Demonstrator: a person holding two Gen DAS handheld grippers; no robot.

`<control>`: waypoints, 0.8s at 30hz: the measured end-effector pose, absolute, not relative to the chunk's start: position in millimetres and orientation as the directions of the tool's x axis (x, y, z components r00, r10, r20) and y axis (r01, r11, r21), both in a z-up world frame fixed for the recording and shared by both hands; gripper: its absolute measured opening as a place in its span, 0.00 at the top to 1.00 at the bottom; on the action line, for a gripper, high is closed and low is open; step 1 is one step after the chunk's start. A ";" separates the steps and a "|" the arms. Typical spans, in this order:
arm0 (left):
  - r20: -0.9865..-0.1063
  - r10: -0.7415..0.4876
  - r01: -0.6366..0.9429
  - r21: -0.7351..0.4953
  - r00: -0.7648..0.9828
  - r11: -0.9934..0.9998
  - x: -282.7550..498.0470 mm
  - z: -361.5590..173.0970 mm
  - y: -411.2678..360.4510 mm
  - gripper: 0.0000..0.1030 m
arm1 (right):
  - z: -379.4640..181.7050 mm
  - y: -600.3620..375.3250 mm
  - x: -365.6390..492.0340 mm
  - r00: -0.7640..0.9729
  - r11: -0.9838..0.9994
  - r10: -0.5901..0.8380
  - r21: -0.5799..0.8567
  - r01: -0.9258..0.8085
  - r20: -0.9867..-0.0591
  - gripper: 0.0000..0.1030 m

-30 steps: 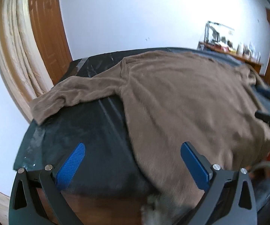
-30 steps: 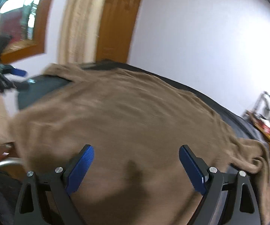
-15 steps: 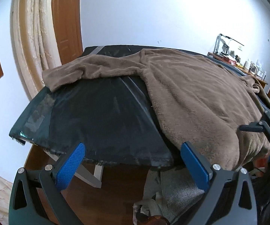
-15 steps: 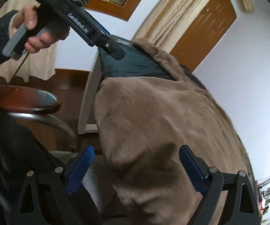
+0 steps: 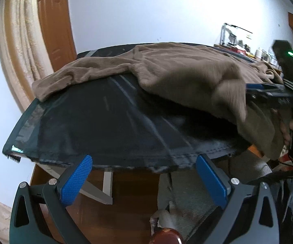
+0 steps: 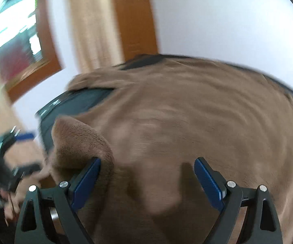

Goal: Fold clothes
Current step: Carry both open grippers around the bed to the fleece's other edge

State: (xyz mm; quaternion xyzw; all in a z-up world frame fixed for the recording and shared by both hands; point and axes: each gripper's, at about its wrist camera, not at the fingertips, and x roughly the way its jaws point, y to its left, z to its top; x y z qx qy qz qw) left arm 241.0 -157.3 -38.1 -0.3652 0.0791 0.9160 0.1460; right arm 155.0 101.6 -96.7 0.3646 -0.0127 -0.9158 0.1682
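A brown fleece sweater (image 5: 187, 71) lies spread on a table under a dark cloth (image 5: 109, 122), one sleeve (image 5: 81, 71) stretched left. My left gripper (image 5: 146, 181) is open and empty, off the table's near edge. My right gripper (image 6: 147, 181) is open over the sweater's hem (image 6: 166, 132); a lifted fold of fleece (image 6: 81, 142) drapes over its left finger (image 6: 85, 183). In the left wrist view the right gripper (image 5: 272, 93) pushes up the sweater's near corner.
A wooden door (image 5: 52, 24) and beige curtain (image 5: 18, 40) stand behind the table at left. A cluttered shelf (image 5: 238, 46) is at the far right. A grey chair seat (image 5: 197, 203) and wooden floor lie below the table edge.
The right gripper swung from beside the table edge onto the sweater's hem and lifted a corner of it. The left gripper stayed low, off the table's near edge, still open.
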 end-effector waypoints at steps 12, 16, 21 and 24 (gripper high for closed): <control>-0.633 0.247 -0.425 0.143 -0.733 -0.894 230.0 -30.1 -91.9 0.01 | -102.5 114.7 146.4 -0.662 -0.948 -0.318 0.216 0.233 -0.679 0.10; -0.611 0.242 -0.434 0.187 -0.754 -0.882 221.9 -29.0 -77.8 0.01 | -102.7 118.8 149.7 -0.668 -0.956 -0.294 0.201 0.215 -0.684 0.10; -0.589 0.306 -0.473 0.149 -0.748 -0.868 224.5 -21.3 -72.1 0.01 | -102.9 118.0 150.7 -0.672 -0.958 -0.285 0.188 0.216 -0.684 0.10; -0.562 0.347 -0.492 0.125 -0.751 -0.861 236.5 -14.0 -76.0 0.01 | -102.6 117.8 151.0 -0.674 -0.960 -0.279 0.182 0.213 -0.684 0.10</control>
